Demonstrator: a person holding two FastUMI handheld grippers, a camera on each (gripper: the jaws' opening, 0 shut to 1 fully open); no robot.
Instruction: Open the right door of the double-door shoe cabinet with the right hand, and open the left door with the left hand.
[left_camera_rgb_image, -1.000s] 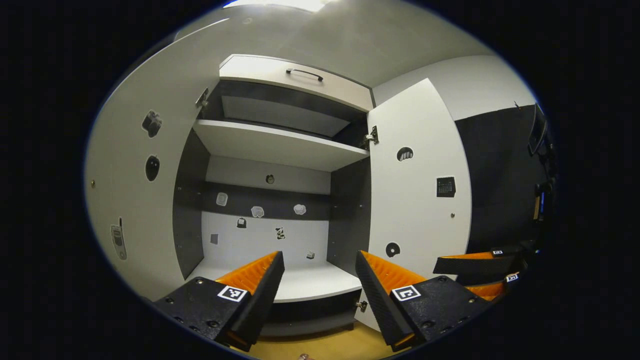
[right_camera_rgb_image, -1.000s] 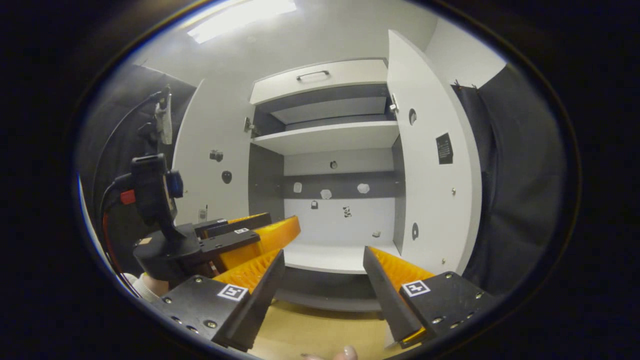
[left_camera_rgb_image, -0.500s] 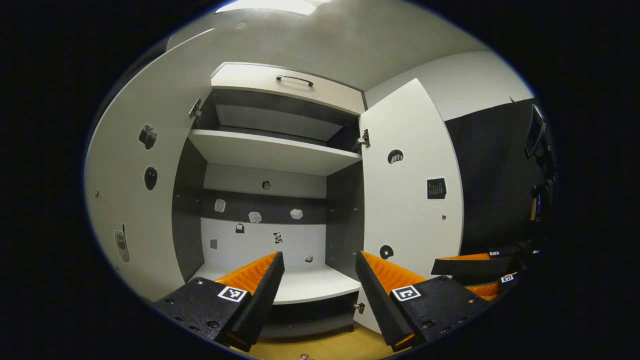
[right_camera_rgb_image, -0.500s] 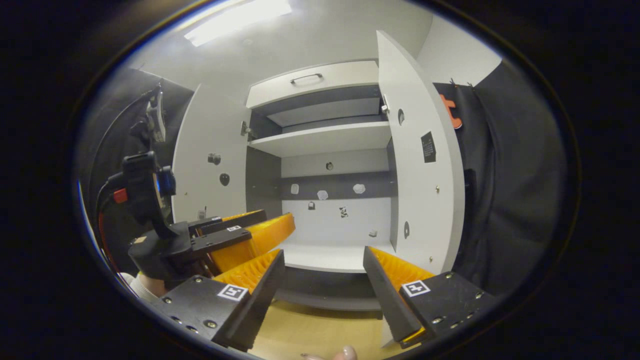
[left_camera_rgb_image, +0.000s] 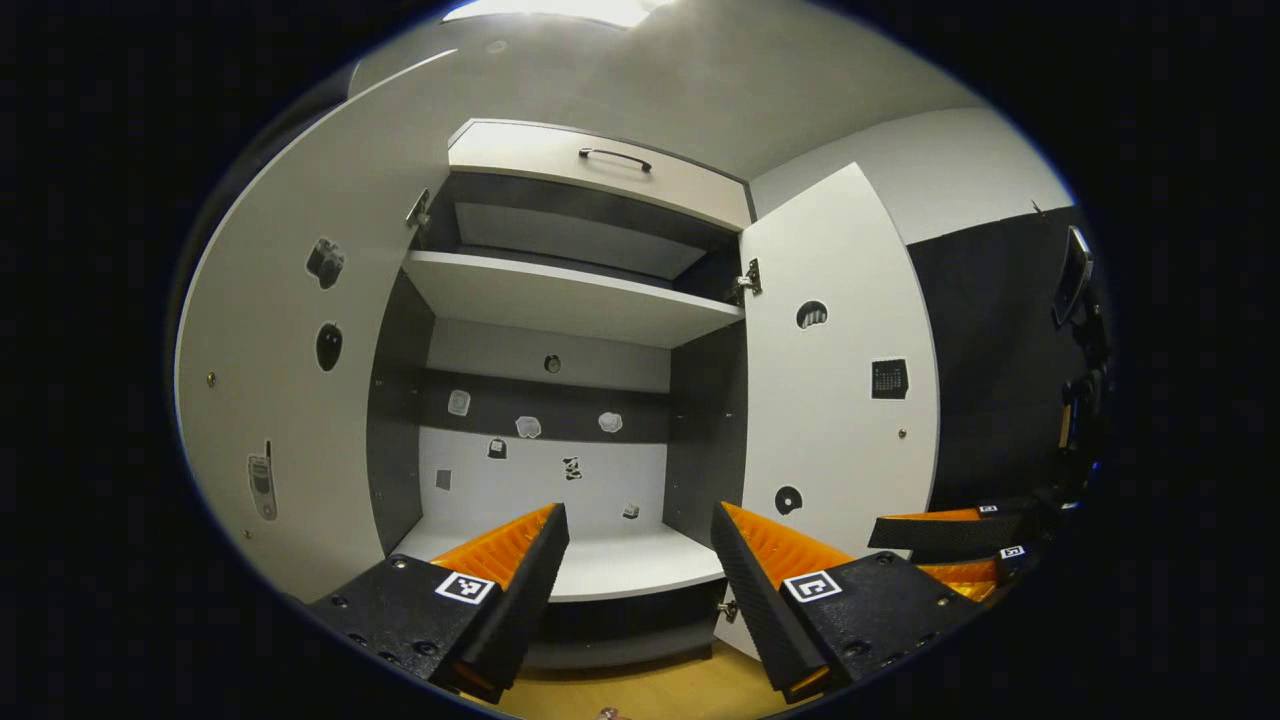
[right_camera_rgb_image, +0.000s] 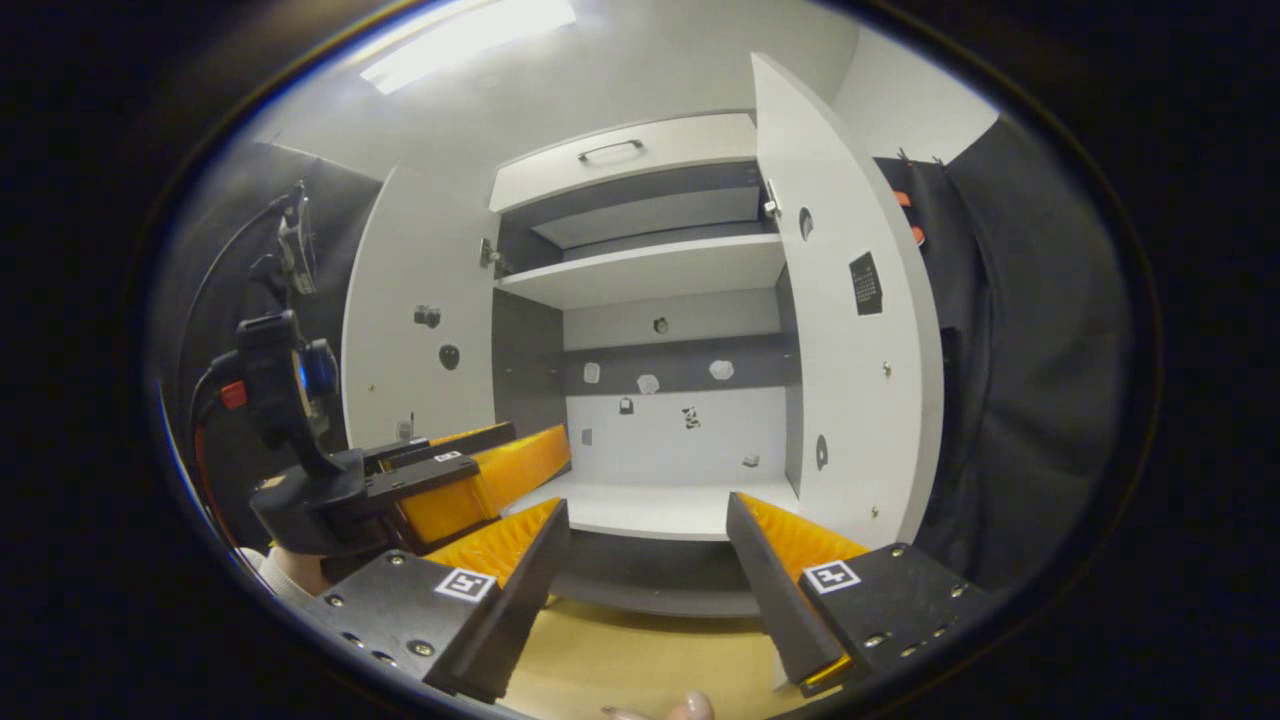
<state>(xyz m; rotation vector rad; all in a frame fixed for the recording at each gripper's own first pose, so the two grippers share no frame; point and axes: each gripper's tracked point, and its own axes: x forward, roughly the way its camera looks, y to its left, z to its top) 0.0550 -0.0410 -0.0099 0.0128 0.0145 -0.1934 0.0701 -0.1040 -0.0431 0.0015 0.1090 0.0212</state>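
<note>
The white double-door shoe cabinet (left_camera_rgb_image: 560, 560) stands in front of me with both doors swung outward. In the left gripper view the left door (left_camera_rgb_image: 290, 400) is at the left and the right door (left_camera_rgb_image: 840, 380) at the right. My left gripper (left_camera_rgb_image: 640, 540) is open, holding nothing, short of the cabinet's bottom board. In the right gripper view my right gripper (right_camera_rgb_image: 648, 545) is open too, with nothing between its fingers, facing the open inside. The left gripper (right_camera_rgb_image: 470, 480) shows there beside the left door (right_camera_rgb_image: 415, 330). The right door (right_camera_rgb_image: 850, 330) stands edge-on at the right.
A drawer with a dark handle (left_camera_rgb_image: 612, 158) tops the cabinet, and a white shelf (left_camera_rgb_image: 570, 300) crosses its upper part. Small stickers dot the doors and back panel. Wooden floor (right_camera_rgb_image: 620, 660) lies below. Black cloth (right_camera_rgb_image: 1030, 350) hangs right of the cabinet.
Both doors stay open. Both views shift slightly. In the right gripper view the left gripper has drifted a little left and down.
</note>
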